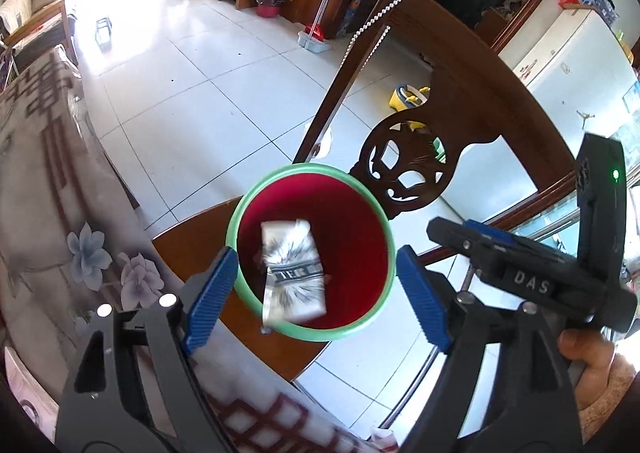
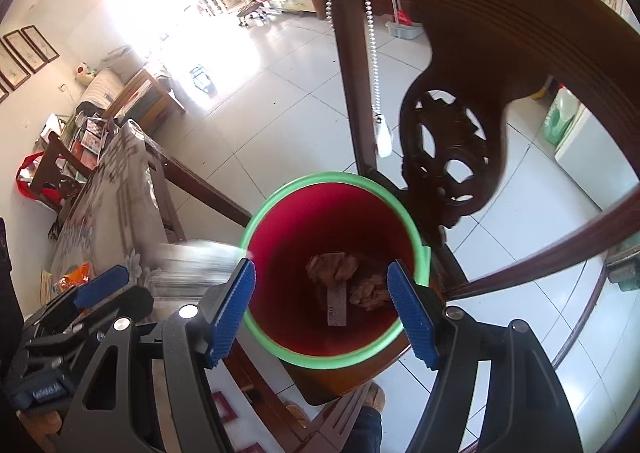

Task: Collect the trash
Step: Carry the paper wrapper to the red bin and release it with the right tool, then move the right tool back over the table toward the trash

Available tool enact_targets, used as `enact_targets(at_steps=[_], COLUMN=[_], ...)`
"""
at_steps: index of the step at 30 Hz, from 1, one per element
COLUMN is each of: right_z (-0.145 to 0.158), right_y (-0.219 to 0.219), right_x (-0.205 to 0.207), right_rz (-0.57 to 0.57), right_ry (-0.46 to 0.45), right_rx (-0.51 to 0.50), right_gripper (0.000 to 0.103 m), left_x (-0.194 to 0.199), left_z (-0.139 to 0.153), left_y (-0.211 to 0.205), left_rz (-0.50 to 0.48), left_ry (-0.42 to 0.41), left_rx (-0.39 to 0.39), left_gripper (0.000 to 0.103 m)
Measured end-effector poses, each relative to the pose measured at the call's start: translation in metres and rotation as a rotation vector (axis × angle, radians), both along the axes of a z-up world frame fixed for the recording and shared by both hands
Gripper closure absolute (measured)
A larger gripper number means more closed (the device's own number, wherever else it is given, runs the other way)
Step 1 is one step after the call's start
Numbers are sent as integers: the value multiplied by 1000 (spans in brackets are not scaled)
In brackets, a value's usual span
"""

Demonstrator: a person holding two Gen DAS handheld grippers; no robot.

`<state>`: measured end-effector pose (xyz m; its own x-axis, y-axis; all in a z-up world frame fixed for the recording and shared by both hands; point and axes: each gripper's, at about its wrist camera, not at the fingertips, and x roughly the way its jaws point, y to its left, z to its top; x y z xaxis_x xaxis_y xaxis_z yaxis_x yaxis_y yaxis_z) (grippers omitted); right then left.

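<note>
Left wrist view: the left hand-held gripper (image 1: 312,285) hangs with its blue-padded fingers spread wide and pinching nothing, straddling the red plastic bin with a green rim (image 1: 240,213). The bin stands on the seat of a dark carved wooden chair (image 1: 404,169). Over the bin's mouth sits a silvery foil wrapper with a dark printed band (image 1: 294,271), motion-blurred and clear of both pads; it looks to be dropping in, though whether it has landed cannot be told. The right hand-held gripper (image 1: 452,231) shows to the right of the bin. The cloth-covered worktop with flower print (image 1: 52,189) lies to the left of the bin.

Right wrist view: the right hand-held gripper (image 2: 322,305) is likewise spread and empty, directly above the same bin (image 2: 256,213). Only here does the bin's bottom show: brownish crumpled scraps (image 2: 332,267) and a small grey strip (image 2: 337,307). The wrapper appears only as a pale blur (image 2: 196,265) just left of the bin's rim.

The step in hand seems to be the drop-off into the bin. Next, I judge, both grippers turn back to the worktop left of the bin, where an orange packet (image 2: 74,275) looks like remaining trash.
</note>
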<state>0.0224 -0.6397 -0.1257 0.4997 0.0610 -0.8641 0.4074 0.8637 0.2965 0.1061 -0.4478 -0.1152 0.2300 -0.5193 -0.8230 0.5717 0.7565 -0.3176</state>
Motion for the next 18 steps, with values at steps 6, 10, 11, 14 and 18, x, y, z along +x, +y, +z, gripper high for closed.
enact_targets(at_steps=[6,10,11,14,18], right_z=[8,16,18,23,27], right_y=[17,46,55,79,119], right_x=[-12,-11,-11,-9,-5], right_rz=[29,89,111,163,245], right_ry=[-10,-18,-22,-31,-34], right_rx=[-16,-21,-23,-33,-41], right_gripper=[36,36,36,35,35], left_x=[-17,-29,-31,-40,-53], left_z=[14,24,25,29,33], left_y=[41,92,102,154,208], left_rz=[71,186,212,319,425], left_ry=[-39,-58,-59,-49,-62], left_rx=[7,12,12,16,31], left_gripper=[24,24,24,24,24])
